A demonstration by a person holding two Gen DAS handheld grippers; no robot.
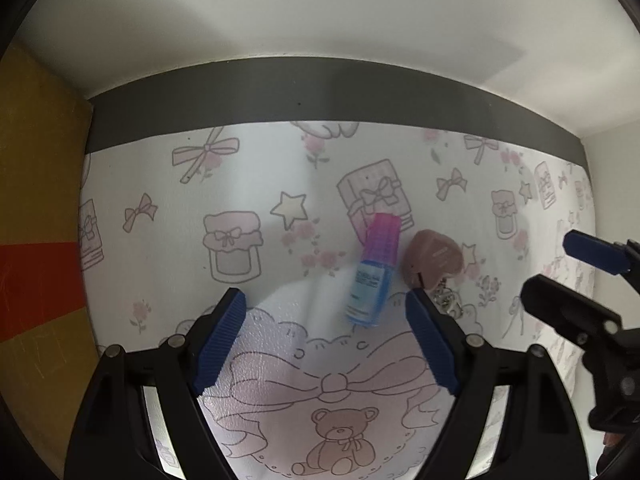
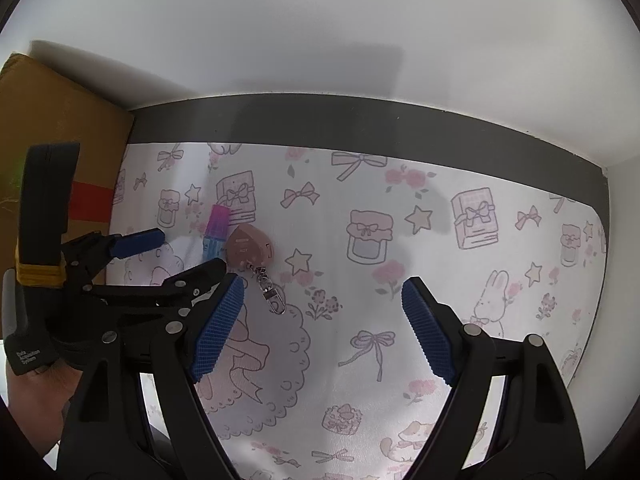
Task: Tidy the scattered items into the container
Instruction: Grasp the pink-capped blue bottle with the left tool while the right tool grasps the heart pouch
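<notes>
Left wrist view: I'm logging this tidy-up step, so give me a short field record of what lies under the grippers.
surface: white mat printed with pink bows, jars and bears
item 1: small clear blue bottle with pink-purple cap, lying on its side
item 2: pink heart-shaped keychain with metal clasp, lying right of the bottle
left gripper: open, above the bottle, nothing held
right gripper: open, nothing between its pads
container: not visible
</notes>
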